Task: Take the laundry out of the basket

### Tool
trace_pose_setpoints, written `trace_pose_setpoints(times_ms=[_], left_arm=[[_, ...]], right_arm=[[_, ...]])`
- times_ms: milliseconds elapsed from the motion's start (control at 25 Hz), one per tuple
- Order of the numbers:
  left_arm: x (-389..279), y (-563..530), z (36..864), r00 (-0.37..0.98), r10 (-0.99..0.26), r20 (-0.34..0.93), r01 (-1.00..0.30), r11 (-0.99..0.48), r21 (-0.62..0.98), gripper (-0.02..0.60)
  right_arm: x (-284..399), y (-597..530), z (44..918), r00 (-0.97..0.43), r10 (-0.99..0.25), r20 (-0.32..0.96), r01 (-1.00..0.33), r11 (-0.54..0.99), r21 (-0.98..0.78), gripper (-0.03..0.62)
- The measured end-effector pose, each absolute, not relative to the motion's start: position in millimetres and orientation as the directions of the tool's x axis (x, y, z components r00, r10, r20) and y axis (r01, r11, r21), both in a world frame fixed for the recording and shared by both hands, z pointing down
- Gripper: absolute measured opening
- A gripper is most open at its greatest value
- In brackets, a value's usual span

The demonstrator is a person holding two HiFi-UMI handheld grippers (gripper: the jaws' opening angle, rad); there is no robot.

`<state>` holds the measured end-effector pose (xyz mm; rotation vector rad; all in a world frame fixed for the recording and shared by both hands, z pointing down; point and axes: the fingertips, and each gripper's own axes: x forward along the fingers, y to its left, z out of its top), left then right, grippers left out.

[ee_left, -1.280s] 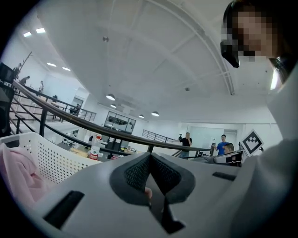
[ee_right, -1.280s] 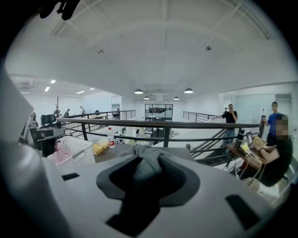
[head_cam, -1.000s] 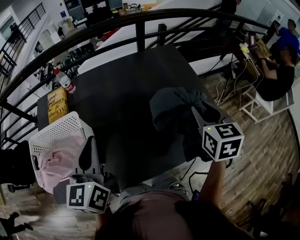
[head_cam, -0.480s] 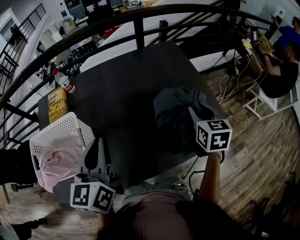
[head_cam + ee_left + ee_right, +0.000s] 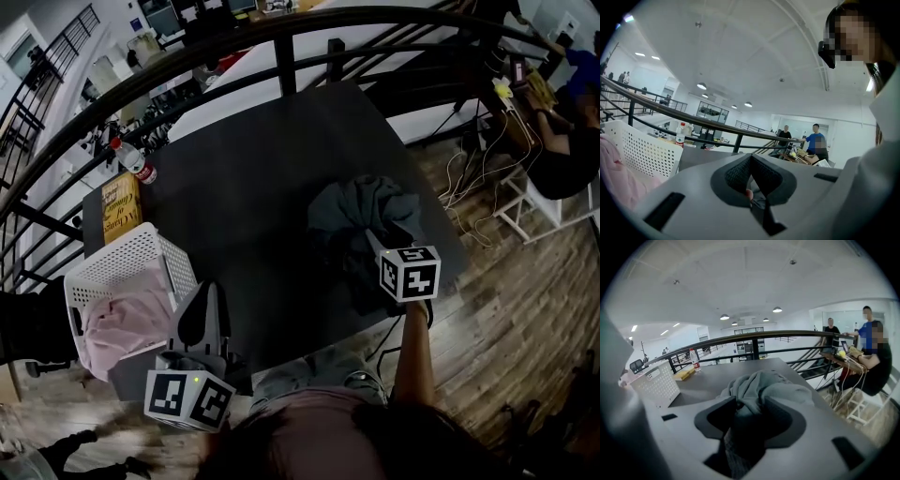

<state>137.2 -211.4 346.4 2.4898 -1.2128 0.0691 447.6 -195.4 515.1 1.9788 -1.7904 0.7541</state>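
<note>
A white perforated basket stands at the table's left front corner with pink laundry inside; both also show in the left gripper view, the basket and the pink laundry. My left gripper hovers just right of the basket, its jaws shut together and holding no cloth. A dark grey garment lies heaped on the table's right side. My right gripper is low over its near edge. Its jaws have just been opening, and the garment still lies loosely between them.
On the dark table, a yellow book and a plastic bottle sit behind the basket. A black railing runs along the far side. A seated person and cables are beyond the right edge on the wooden floor.
My right gripper has come down with the grey garment, which now rests heaped on the table. My left gripper has edged a little forward beside the basket.
</note>
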Motion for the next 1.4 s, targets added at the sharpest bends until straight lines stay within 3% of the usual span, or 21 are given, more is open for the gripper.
trace_pose_setpoints(times_ms=[640, 1120, 1400], left_arm=[[136.3, -175.3, 361.4, 0.667, -0.704, 0.246, -0.740, -0.588, 0.326, -0.011], [102.8, -112.6, 351.5, 0.664, -0.709, 0.237, -0.740, -0.577, 0.346, -0.011], [72.8, -66.4, 350.1, 0.634, -0.743, 0.215, -0.757, -0.540, 0.366, -0.011]], right_arm=[[448.1, -151.5, 494.3, 0.156, -0.821, 0.549, -0.979, -0.202, -0.024, 0.201], [417.1, -85.3, 470.9, 0.180, -0.834, 0.522, -0.971, -0.235, -0.042, 0.147], [398.6, -38.6, 453.0, 0.213, -0.852, 0.479, -0.964, -0.264, -0.041, 0.051]])
